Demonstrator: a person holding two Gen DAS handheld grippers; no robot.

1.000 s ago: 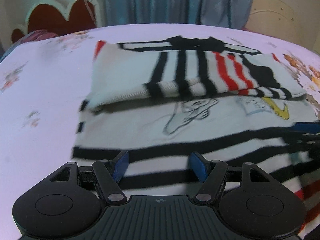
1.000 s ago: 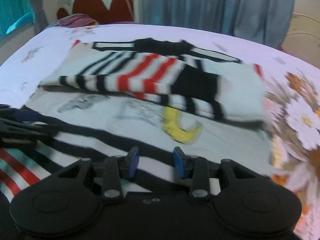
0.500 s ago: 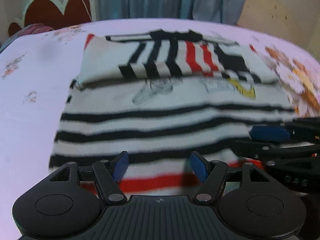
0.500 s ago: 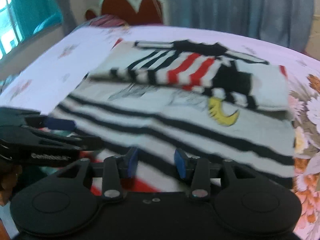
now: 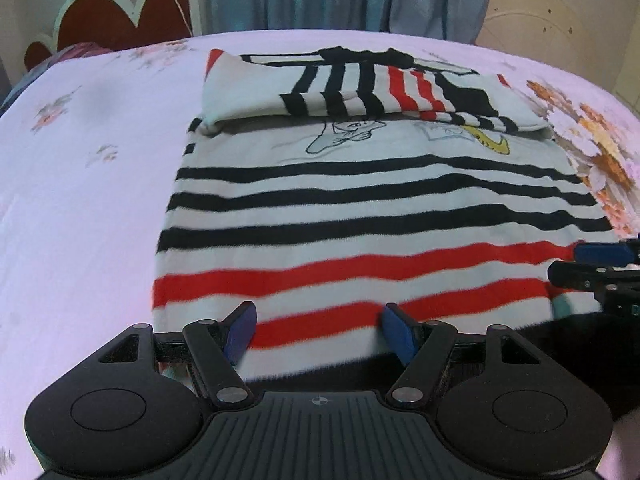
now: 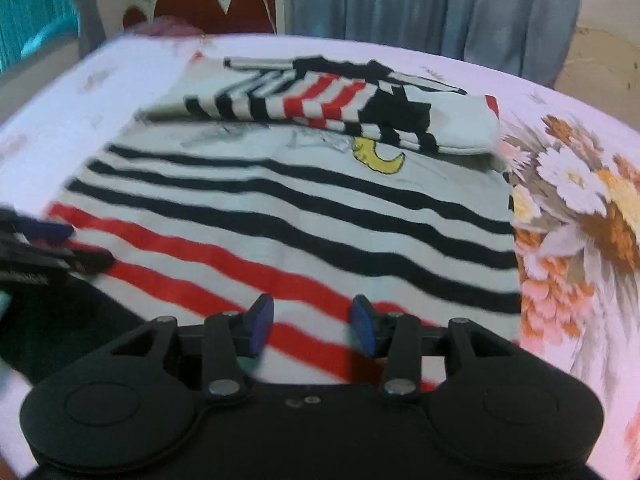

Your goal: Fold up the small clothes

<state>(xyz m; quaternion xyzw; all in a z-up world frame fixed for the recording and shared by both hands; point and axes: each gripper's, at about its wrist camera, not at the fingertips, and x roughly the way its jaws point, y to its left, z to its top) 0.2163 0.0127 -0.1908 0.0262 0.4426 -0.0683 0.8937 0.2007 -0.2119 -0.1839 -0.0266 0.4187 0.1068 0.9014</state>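
— On the bed (image 5: 80,208), where is the garment laid, and what step is reached?

— A striped sweater (image 5: 360,216) is spread flat on the floral sheet, its sleeves already folded across the chest at the far end. The hem-to-collar fold is judged not yet begun.

— How are the claws set?

— The left claw (image 5: 318,330) is held spread over the red stripes near the hem, nothing pinched. The right claw (image 6: 312,326) is parted more narrowly, its jaws having just been opening, with cloth seen beneath but not gripped.

— What is called for next?

— The near hem should probably be pinched at both corners and carried toward the folded sleeves.
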